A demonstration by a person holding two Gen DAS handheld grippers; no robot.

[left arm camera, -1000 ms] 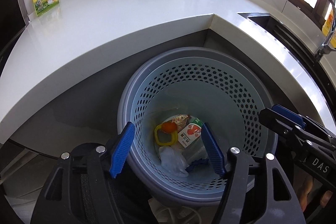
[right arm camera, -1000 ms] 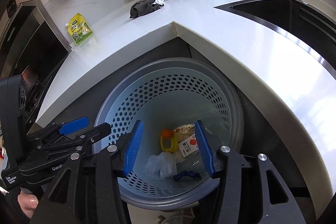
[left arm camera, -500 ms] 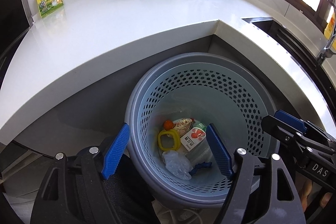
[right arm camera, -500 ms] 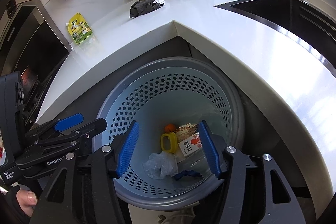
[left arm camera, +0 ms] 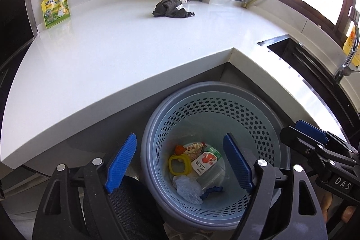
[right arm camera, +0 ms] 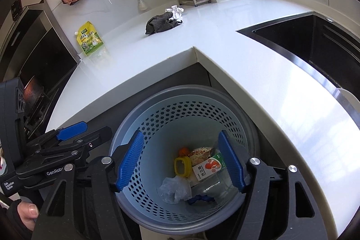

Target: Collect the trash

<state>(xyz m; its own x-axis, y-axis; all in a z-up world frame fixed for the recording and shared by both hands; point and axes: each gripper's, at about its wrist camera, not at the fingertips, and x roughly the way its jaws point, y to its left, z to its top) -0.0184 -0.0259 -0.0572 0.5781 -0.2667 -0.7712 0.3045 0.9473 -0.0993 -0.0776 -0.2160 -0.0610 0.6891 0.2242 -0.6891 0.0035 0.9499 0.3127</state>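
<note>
Two hand-held grippers (left arm camera: 180, 163) (right arm camera: 181, 161) spread wide, empty, jaws just opened, above trash basket (left arm camera: 265, 118), dark rag (left arm camera: 171, 9) on counter (left arm camera: 112, 55)

Left claw (left arm camera: 180, 163) hangs empty, jaws just widened, above the trash-filled basket (left arm camera: 265, 127).

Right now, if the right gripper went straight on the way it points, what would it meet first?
Probably the trash at the bottom of the perforated bin. The right gripper, jaws just opened and empty, frames the yellow ring and the carton; which comes first is unclear, since depth is hard to judge.
</note>
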